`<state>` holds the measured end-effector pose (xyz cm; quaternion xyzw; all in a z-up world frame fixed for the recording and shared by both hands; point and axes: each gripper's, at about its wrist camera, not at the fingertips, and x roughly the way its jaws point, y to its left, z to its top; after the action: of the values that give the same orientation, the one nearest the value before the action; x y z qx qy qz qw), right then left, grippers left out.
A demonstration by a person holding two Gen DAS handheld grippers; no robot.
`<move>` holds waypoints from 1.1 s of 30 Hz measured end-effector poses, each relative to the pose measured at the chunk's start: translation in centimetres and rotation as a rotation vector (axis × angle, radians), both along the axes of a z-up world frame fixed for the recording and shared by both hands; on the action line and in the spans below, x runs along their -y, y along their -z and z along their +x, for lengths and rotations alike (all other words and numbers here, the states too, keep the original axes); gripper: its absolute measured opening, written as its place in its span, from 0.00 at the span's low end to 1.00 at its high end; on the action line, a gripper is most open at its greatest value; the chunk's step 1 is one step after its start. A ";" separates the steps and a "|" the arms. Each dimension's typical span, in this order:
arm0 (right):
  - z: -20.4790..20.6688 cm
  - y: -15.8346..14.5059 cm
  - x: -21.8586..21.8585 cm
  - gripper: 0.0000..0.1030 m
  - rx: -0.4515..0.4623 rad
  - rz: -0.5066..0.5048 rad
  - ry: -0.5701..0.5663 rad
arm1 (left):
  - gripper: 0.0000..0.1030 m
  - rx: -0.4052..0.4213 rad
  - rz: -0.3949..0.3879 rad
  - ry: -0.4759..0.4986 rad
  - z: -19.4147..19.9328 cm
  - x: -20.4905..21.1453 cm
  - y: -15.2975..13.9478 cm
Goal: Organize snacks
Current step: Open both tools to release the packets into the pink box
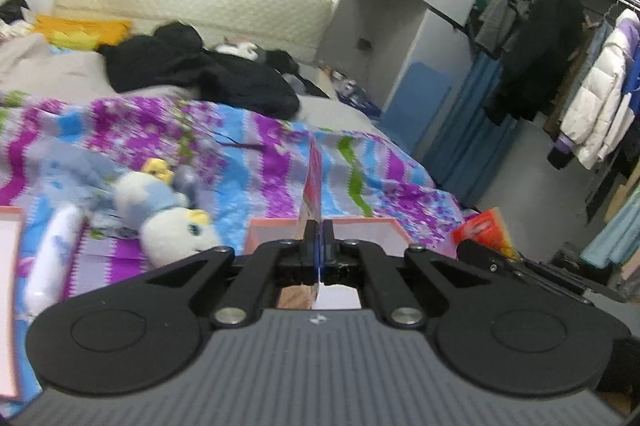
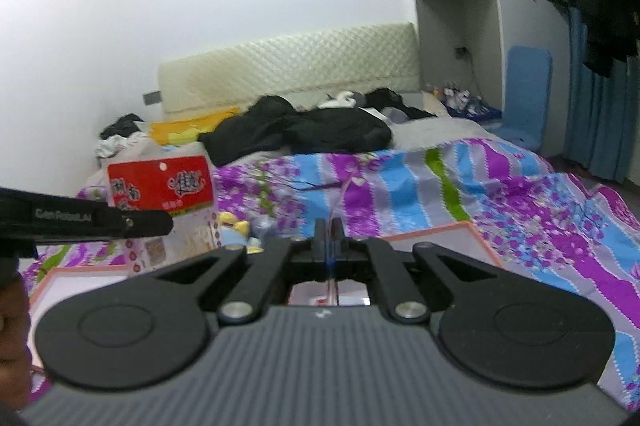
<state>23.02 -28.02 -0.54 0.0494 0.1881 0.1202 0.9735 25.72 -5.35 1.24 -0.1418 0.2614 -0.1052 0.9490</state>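
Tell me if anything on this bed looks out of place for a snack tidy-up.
A plush toy lies on the floral quilt beside the pink box, with black clothing heaped near the headboard. Each tongs holds a snack packet by its thin edge.

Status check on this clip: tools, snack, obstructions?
Left tool shut on snack packet. Right tool shut on thin clear wrapper. Pink box below; nothing blocking.

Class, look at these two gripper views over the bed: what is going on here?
A person is sorting snacks on a bed with two handheld grippers. The left gripper is shut on the edge of a snack packet with a red label, held above a pink-rimmed box. The right gripper is shut on a thin clear wrapper. A plush toy lies on the floral quilt.
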 end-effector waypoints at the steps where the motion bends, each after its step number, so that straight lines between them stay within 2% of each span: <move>1: 0.7 0.3 0.7 0.04 -0.015 -0.004 0.011 | 0.00 -0.015 -0.002 0.006 0.9 0.5 0.2; 7: 5.1 3.7 4.4 0.04 -0.133 -0.029 0.079 | 0.00 -0.106 0.023 0.064 7.1 4.2 2.4; 13: 8.5 8.0 6.5 0.04 -0.278 -0.071 0.094 | 0.00 -0.265 0.036 0.129 13.0 7.8 5.9; 16: 9.4 10.0 7.0 0.04 -0.337 -0.078 0.099 | 0.00 -0.349 0.071 0.128 15.4 9.1 7.7; 19: 9.7 11.8 7.2 0.05 -0.387 -0.088 0.089 | 0.00 -0.405 0.073 0.126 16.8 9.6 9.6; 23: 9.3 13.2 7.3 0.06 -0.417 -0.084 0.079 | 0.01 -0.442 0.077 0.126 17.1 9.5 10.9; 25: 9.3 13.4 7.4 0.08 -0.425 -0.079 0.081 | 0.02 -0.435 0.078 0.137 17.0 9.4 11.0; 27: 9.3 13.4 7.4 0.23 -0.427 -0.084 0.087 | 0.10 -0.447 0.085 0.148 17.0 9.3 10.9; 28: 9.3 13.4 7.4 0.44 -0.424 -0.082 0.092 | 0.23 -0.454 0.078 0.154 17.0 9.2 10.9; 29: 9.2 13.2 7.5 0.57 -0.412 -0.078 0.096 | 0.45 -0.454 0.074 0.155 16.8 9.1 10.7; 31: 8.9 12.7 7.6 0.59 -0.390 -0.073 0.104 | 0.62 -0.415 0.091 0.143 16.1 8.9 10.0; 33: 8.7 12.0 7.7 0.59 -0.375 -0.066 0.108 | 0.64 -0.376 0.102 0.135 15.1 8.6 8.9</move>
<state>31.74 -35.70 -12.53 0.0492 0.3670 0.0501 0.9276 40.82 -13.94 -7.71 -0.0930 0.4479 -0.1267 0.8802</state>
